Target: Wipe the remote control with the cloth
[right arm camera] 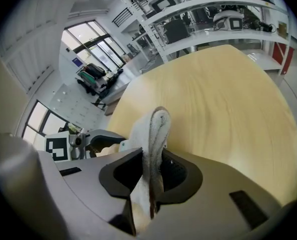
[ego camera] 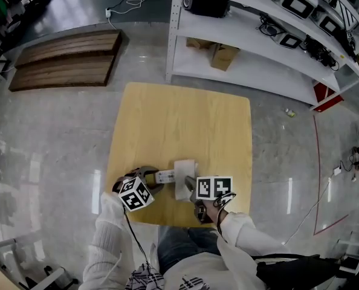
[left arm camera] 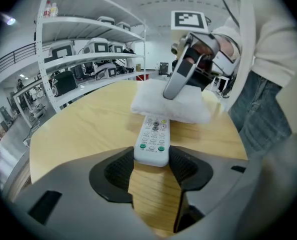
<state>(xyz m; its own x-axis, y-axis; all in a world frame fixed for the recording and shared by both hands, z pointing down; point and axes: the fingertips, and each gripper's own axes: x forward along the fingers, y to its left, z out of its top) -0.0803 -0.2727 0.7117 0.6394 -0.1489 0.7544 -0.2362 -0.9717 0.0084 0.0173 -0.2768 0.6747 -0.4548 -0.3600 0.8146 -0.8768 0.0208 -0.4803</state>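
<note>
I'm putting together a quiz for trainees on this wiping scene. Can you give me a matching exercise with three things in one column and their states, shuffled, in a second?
Things:
1. remote control
2. cloth
3. table

States:
A. pinched by the right hand-held gripper
B. light wood, bearing the other two
C. near end clamped by the left hand-held gripper, far end under something soft

Pairs: 1-C; 2-A; 3-B
</note>
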